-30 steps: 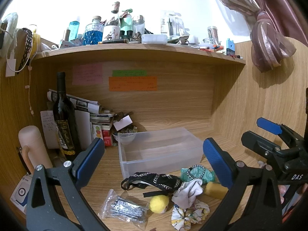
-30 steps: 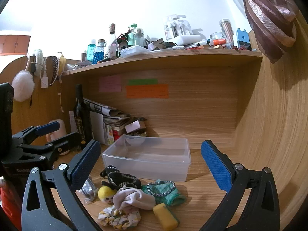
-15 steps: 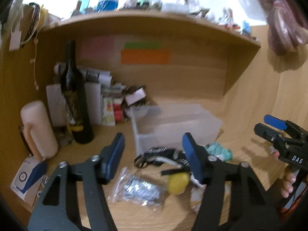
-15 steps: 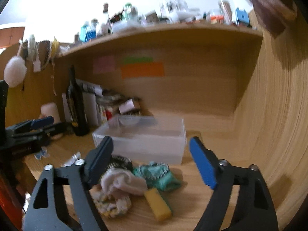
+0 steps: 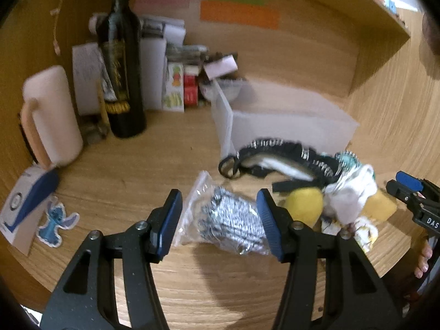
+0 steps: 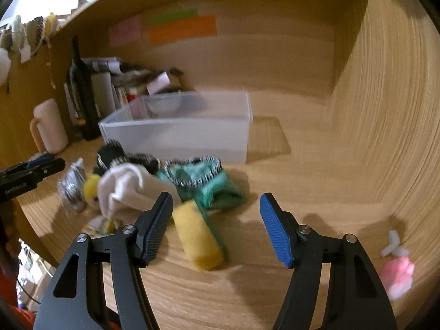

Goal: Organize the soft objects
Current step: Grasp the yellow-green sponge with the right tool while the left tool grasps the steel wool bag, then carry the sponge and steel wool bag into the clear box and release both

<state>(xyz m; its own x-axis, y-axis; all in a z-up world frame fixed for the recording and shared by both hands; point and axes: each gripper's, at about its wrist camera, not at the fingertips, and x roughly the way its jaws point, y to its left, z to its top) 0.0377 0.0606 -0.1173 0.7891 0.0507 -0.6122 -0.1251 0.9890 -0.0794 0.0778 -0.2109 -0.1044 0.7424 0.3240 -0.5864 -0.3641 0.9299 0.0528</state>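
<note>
A pile of soft things lies on the desk in front of a clear plastic bin (image 6: 176, 132). It holds a yellow sponge (image 6: 198, 236), a green sock (image 6: 211, 184), a white cloth (image 6: 123, 184), a black patterned band (image 5: 280, 156), a yellow plush ball (image 5: 302, 206) and a clear bag with a silver scourer (image 5: 231, 220). My left gripper (image 5: 220, 220) is open, its jaws on either side of the bag. My right gripper (image 6: 217, 228) is open just above the sponge, which lies by its left jaw.
A dark wine bottle (image 5: 123, 63), a pale mug (image 5: 49, 118), books and boxes stand at the back left. A white and blue box (image 5: 24, 209) and a blue sticker (image 5: 56, 221) lie at the left. A pink fluffy thing (image 6: 398, 275) lies at the right. Wooden walls enclose the desk.
Both grippers have dropped down and moved in toward the pile. The left now straddles the scourer bag, the right hangs over the yellow sponge. Both jaw gaps have narrowed.
</note>
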